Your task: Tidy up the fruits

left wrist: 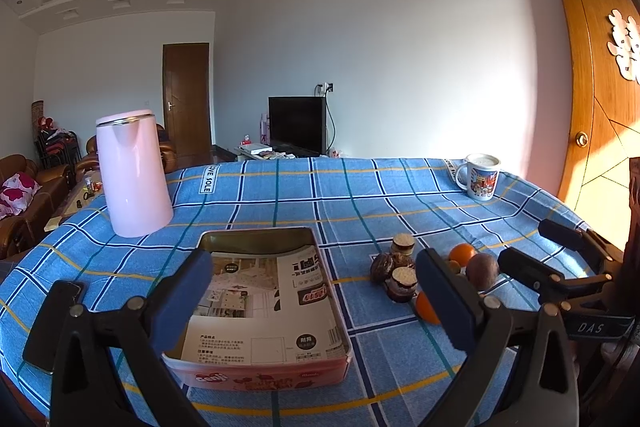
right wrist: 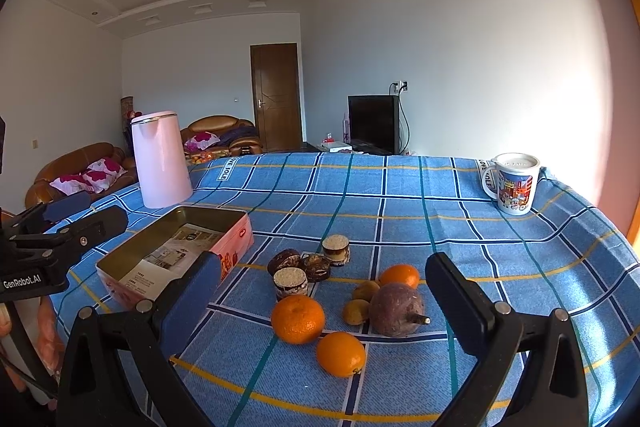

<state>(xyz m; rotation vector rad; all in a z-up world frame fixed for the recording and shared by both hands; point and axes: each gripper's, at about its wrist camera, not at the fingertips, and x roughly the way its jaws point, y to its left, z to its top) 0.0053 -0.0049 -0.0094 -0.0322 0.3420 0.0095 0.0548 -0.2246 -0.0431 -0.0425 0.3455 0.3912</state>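
Three oranges lie on the blue checked cloth: one [right wrist: 298, 319] at left, one [right wrist: 341, 353] nearest, one [right wrist: 399, 275] behind. A purple passion fruit [right wrist: 396, 309] and two small yellow-brown fruits [right wrist: 356, 311] lie among them. An open pink tin [left wrist: 264, 291] lined with printed paper sits to the left; it also shows in the right wrist view [right wrist: 176, 247]. My left gripper [left wrist: 316, 295] is open above the tin's near right side. My right gripper [right wrist: 324, 311] is open, low over the fruit.
Dark round cakes and pastries [right wrist: 308, 267] lie between tin and fruit. A pink kettle [left wrist: 134, 175] stands at the back left, a printed mug [right wrist: 516, 183] at the back right. A wooden door [left wrist: 592, 87] is on the right.
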